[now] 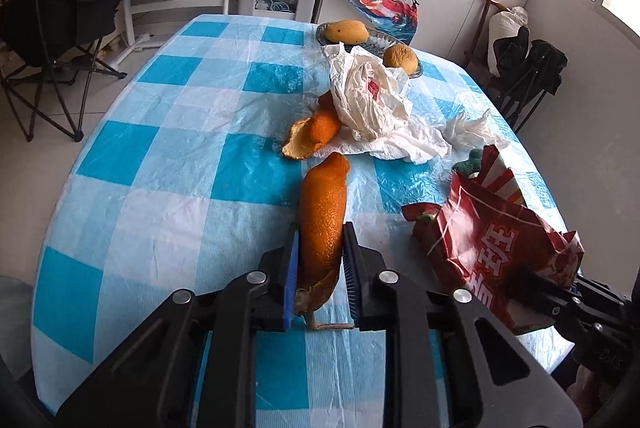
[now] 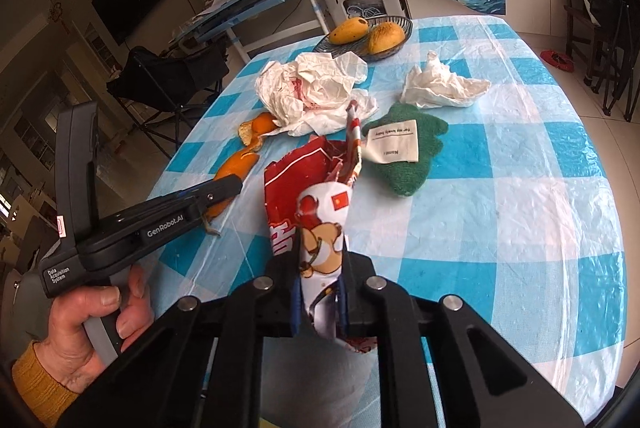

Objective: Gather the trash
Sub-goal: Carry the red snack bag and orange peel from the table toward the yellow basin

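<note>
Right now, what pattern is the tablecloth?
Blue-and-white checks on the tablecloth, clearest in the left wrist view.

The tablecloth [image 1: 168, 164] carries a check of bright blue, pale blue and white squares. The orange peel [image 1: 322, 224] is vivid orange outside, with a paler tan inner face. The snack bag [image 2: 320, 228] is red with white lettering and a white panel bearing a brown cartoon bear and a small red flag. The crumpled plastic bag [image 2: 308, 84] is white with red print. The tissue [image 2: 440, 84] is white. The cloth [image 2: 416, 164] is dark green with a white label. The mangoes [image 2: 368, 30] are yellow-orange.
</note>
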